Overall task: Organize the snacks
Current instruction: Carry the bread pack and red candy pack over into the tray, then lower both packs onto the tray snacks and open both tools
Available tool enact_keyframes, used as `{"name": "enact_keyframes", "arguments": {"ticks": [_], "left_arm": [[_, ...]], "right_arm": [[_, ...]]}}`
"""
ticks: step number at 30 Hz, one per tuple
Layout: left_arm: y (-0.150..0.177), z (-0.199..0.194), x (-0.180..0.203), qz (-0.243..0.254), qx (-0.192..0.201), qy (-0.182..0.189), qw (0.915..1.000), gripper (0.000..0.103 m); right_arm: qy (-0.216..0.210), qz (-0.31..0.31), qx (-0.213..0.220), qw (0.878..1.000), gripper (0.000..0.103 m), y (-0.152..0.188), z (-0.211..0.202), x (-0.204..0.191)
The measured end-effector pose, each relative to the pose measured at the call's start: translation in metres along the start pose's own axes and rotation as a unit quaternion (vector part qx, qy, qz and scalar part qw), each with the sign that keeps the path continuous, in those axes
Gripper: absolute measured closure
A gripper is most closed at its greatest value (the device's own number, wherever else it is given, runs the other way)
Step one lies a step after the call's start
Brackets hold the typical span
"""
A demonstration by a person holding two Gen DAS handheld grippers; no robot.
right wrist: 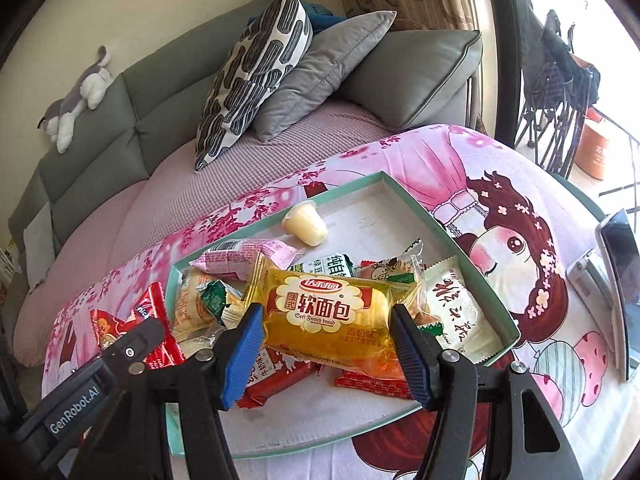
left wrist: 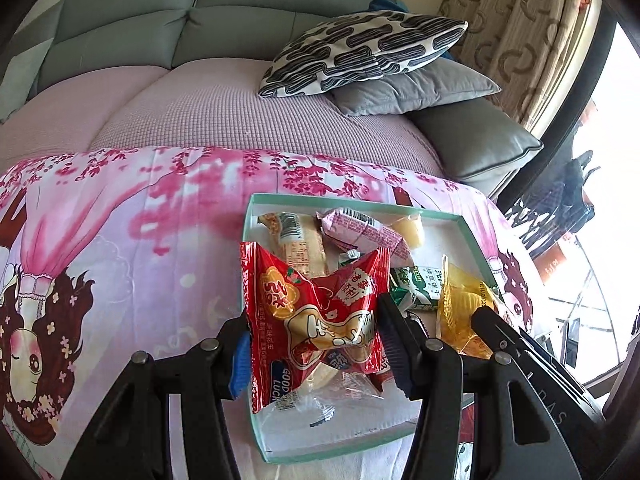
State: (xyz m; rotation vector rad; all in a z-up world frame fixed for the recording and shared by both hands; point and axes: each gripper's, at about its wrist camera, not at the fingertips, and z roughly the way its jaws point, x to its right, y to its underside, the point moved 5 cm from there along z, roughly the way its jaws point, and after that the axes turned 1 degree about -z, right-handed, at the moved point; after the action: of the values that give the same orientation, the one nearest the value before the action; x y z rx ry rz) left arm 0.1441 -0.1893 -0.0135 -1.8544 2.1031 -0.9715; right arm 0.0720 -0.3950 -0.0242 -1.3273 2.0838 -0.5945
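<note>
Both grippers clamped on packets.

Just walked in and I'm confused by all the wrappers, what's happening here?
Someone is sorting snacks into a shallow mint-green box. The left hand-held gripper grips a red snack packet, and the right hand-held gripper grips a yellow soft French bread pack. Both hang over the box, which already holds other snacks.

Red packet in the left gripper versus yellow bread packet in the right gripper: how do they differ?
The red packet is opaque red, crumpled and pinched at its middle; the yellow bread packet is see-through yellow, smooth and plump. The red one stands upright between the left gripper's fingers; the yellow one lies crosswise in the right gripper. Both are over the green-rimmed tray.
</note>
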Motion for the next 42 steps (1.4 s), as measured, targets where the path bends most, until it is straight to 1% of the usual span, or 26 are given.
{"name": "enact_keyframes", "arguments": {"ticks": [7,11,20,23,25,27,30,32,34,37,42], "left_arm": [[0.003,0.011,0.006,0.009,-0.006,-0.006,0.9999,0.046],[0.002,0.015,0.008,0.01,-0.004,-0.009,0.9999,0.046],[0.002,0.018,0.006,-0.011,-0.008,0.002,0.9999,0.045],[0.002,0.019,0.004,-0.026,-0.016,0.015,0.9994,0.043],[0.003,0.019,0.002,-0.033,-0.019,0.013,0.9992,0.037],[0.003,0.017,0.0,-0.036,-0.018,0.011,0.9991,0.034],[0.004,0.014,-0.002,-0.04,-0.019,0.015,0.9989,0.033],[0.005,0.012,-0.004,-0.043,-0.019,0.014,0.9988,0.03],[0.006,0.01,-0.005,-0.047,-0.019,0.021,0.9985,0.023],[0.007,0.006,-0.004,-0.047,-0.019,0.031,0.9982,0.021],[0.008,-0.003,-0.005,-0.043,-0.012,0.025,0.9987,0.021]], "right_arm": [[0.0,-0.014,0.003,1.0,0.037,0.001,0.005,-0.003],[0.01,-0.026,0.002,1.0,0.037,0.003,0.008,-0.004],[0.006,-0.036,-0.001,0.999,0.035,0.003,0.009,-0.005],[0.005,-0.037,-0.002,0.999,0.035,0.003,0.008,-0.005],[0.005,-0.038,-0.002,0.999,0.035,0.003,0.008,-0.005],[0.005,-0.04,-0.003,0.999,0.035,0.004,0.007,-0.006],[0.006,-0.045,-0.004,0.999,0.035,0.005,0.007,-0.007],[0.009,-0.048,-0.005,0.999,0.035,0.006,0.007,-0.007],[0.008,-0.053,-0.008,0.999,0.034,0.007,0.007,-0.009],[0.009,-0.064,-0.011,0.998,0.033,0.009,0.008,-0.013],[0.007,-0.079,-0.016,0.997,0.028,0.011,0.008,-0.017]]}}
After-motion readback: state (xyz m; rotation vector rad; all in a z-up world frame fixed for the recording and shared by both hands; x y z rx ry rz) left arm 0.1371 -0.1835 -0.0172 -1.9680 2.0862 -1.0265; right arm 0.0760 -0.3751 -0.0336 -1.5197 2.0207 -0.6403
